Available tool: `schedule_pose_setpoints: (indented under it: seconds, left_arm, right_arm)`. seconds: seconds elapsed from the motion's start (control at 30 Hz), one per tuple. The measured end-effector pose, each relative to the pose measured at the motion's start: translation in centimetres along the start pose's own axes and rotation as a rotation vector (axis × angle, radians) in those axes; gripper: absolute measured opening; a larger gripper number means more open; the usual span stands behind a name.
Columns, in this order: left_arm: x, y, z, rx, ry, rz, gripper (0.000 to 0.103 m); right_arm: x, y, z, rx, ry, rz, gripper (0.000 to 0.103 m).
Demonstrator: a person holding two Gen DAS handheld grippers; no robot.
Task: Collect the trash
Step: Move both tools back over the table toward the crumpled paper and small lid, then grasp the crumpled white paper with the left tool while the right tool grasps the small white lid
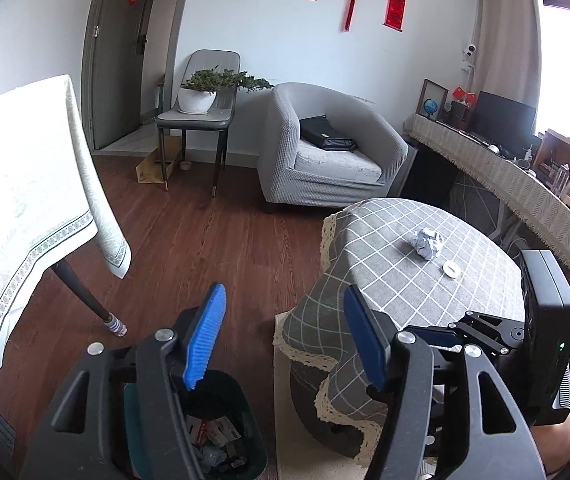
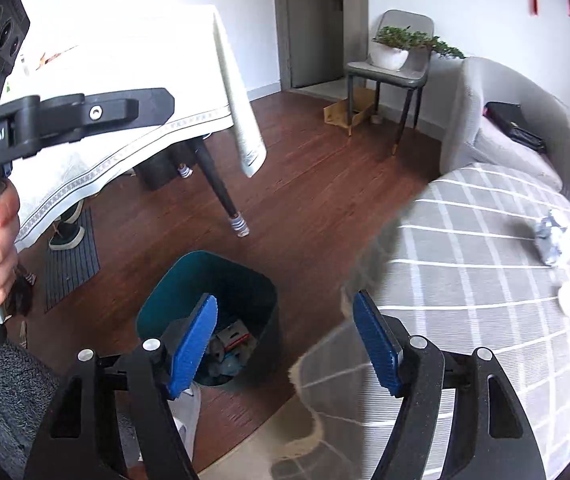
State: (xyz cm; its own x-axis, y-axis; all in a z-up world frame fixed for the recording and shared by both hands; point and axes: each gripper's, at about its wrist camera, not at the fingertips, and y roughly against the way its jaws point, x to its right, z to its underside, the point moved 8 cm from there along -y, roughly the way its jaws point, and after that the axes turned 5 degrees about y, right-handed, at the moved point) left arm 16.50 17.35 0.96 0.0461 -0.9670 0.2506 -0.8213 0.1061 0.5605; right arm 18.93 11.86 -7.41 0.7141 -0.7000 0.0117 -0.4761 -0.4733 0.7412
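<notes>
Left gripper (image 1: 285, 336): jaws apart, nothing between them.
Right gripper (image 2: 285, 344): jaws apart, empty.
Bin (image 2: 157, 304): below both grippers, open-topped, already holding scraps; likely kept beside the table for short drops.
Crumpled paper (image 1: 427, 242): ahead and right of both grippers, on the checked tablecloth (image 1: 425, 300); probably next.
Small white ring (image 1: 452, 269): just beside the paper.

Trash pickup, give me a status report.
Left gripper and right gripper open, empty. Paper ball and tape roll on table. Bin clear below.

Crumpled paper ball (image 1: 428, 242) on checked tablecloth (image 1: 385, 280)
</notes>
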Motion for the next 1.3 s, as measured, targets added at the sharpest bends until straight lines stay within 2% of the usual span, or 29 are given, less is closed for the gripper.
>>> schedule_pose_setpoints:
  seconds: [0.2, 0.5, 0.7, 0.8, 0.97, 1.17, 1.23, 1.3]
  left_arm:
    - [4.4, -2.4, -0.9, -0.010, -0.021, 0.033, 0.071]
    - [10.8, -6.9, -1.3, -0.044, -0.087, 0.072, 0.073]
    - [14.7, -10.1, -1.8, -0.064, -0.089, 0.104, 0.074]
    - [16.2, -11.5, -2.3, -0.060, -0.083, 0.114, 0.074]
    - [17.4, -14.7, -2.4, -0.100, -0.045, 0.111, 0.074]
    - [18.4, -16.9, -2.4, -0.118, -0.074, 0.078, 0.074]
    - [18.5, -17.3, -2.5, -0.125, -0.068, 0.082, 0.074]
    - [18.8, -17.6, -2.7, -0.127, -0.072, 0.083, 0.075]
  right_arm:
    - [4.4, 2.0, 0.1, 0.001, -0.031, 0.055, 0.072]
    - [14.5, 5.3, 2.3, -0.004, -0.154, 0.173, 0.071]
    - [18.8, 5.6, 4.1, -0.023, -0.196, 0.198, 0.067]
    - [20.0, 5.0, 4.5, -0.042, -0.199, 0.200, 0.062]
    - [21.2, 3.7, 4.3, -0.077, -0.184, 0.177, 0.053]
    - [22.3, 2.6, 4.2, -0.102, -0.174, 0.145, 0.047]
    - [22.5, 2.2, 4.0, -0.104, -0.170, 0.131, 0.042]
    - [22.6, 2.0, 3.7, -0.108, -0.160, 0.128, 0.041]
